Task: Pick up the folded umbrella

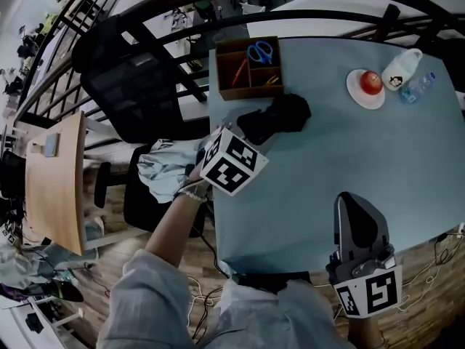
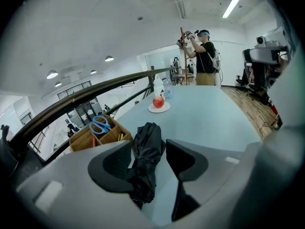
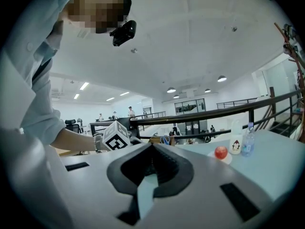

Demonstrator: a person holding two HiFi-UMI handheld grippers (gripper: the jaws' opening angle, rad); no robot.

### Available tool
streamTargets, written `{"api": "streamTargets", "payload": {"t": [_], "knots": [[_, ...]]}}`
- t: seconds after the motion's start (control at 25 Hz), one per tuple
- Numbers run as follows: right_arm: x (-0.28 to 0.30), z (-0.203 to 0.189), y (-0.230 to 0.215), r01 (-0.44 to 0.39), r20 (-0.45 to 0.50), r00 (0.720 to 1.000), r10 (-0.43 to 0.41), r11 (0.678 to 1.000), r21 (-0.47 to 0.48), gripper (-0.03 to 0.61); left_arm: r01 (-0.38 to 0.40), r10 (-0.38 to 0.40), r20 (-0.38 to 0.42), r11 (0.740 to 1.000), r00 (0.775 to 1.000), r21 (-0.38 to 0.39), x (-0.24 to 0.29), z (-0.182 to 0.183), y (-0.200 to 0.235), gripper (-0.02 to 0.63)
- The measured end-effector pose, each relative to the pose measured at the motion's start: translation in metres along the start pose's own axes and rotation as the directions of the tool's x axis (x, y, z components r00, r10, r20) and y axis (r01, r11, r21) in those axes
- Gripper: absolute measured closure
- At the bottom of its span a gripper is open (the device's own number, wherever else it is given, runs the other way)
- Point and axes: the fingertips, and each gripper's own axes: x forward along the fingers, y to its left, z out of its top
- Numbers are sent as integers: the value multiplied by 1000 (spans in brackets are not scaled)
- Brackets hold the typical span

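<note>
At the far left of the pale blue table, just this side of the wooden organiser box, lies the folded umbrella, a crumpled black bundle flat on the surface. And here is the left gripper, angled down over it, jaws spread apart with the umbrella running right between them. The fabric sits close against the left-hand jaw, but there's a clear strip of table showing beside the other one, so no squeeze on it, the umbrella is resting on the table. Over at the near right edge, the right gripper hangs low above the table, pointing away from the person; its own view shows the two jaws brought together at the tips with nothing caught in them. Blue scissors sit in the box's far compartment. Out at the far right, a red apple sits on a small white plate, with a white bottle and a clear water bottle just beside it. Left of the table, a black mesh chair with a pale cloth bunched nearby.
</note>
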Motion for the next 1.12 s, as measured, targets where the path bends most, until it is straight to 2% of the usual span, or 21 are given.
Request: {"api": "streamTargets", "payload": {"t": [0.2, 0.4, 0.56, 0.76, 1.12], "knots": [[8, -8, -6, 20, -24, 1000, -20, 1000, 9, 580, 52, -48, -75, 998, 996, 40, 29, -21, 5, 372], [14, -16, -7, 28, -46, 999, -27, 999, 23, 580, 130, -117, -161, 989, 980, 77, 51, -38, 8, 362], [19, -21, -10, 35, -58, 998, -33, 999, 33, 580, 185, -158, -232, 977, 960, 101, 70, -54, 8, 360], [22, -26, -13, 49, -69, 997, -46, 998, 41, 580, 261, -225, -306, 962, 925, 80, 84, -73, 4, 362], [30, -35, -10, 48, -82, 996, -42, 997, 63, 580, 332, -277, -393, 940, 877, 77, 100, -89, 4, 357]]}}
